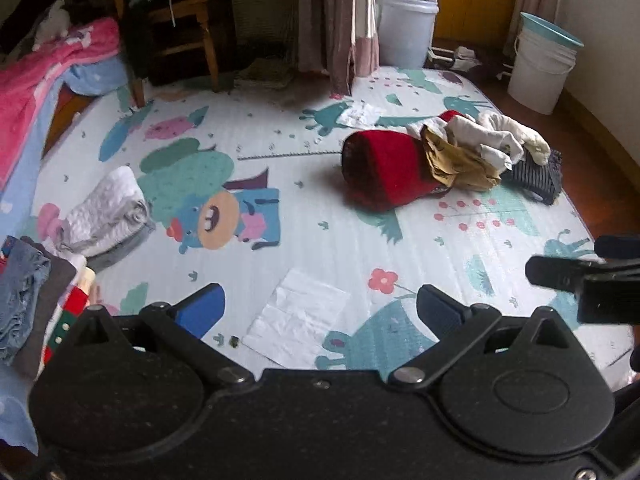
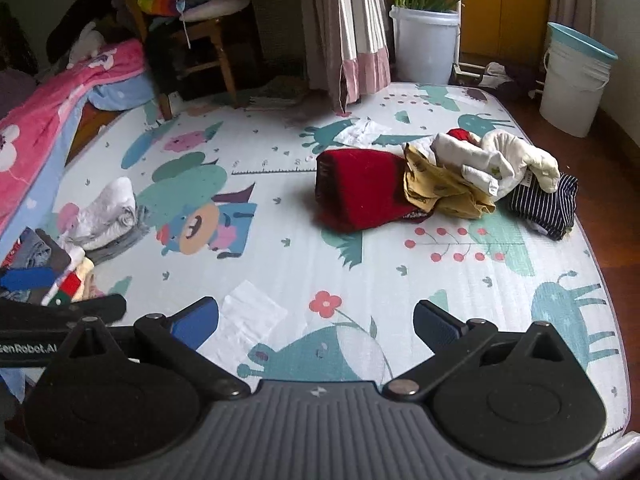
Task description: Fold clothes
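Observation:
A heap of unfolded clothes lies on the patterned play mat (image 1: 328, 240) at the far right: a red garment (image 1: 384, 170) (image 2: 360, 188), a mustard one (image 1: 456, 164) (image 2: 444, 188), white pieces (image 1: 504, 136) (image 2: 500, 156) and a dark striped one (image 1: 536, 176) (image 2: 548, 204). A folded white-grey item (image 1: 108, 212) (image 2: 108, 212) rests at the left, beside a stack of folded clothes (image 1: 28, 296) (image 2: 44, 264). My left gripper (image 1: 320, 312) hovers open over the near mat with nothing between its fingers. My right gripper (image 2: 316, 320) is open likewise and shows at the right edge of the left wrist view (image 1: 580, 280).
A white sheet of paper (image 1: 296, 316) (image 2: 248, 316) lies on the mat just ahead of both grippers. A bed with a pink blanket (image 1: 36, 76) borders the left. A wooden chair (image 1: 180, 24), curtains (image 2: 344, 24), a plant bucket (image 2: 424, 44) and a white bucket (image 2: 572, 80) stand at the back.

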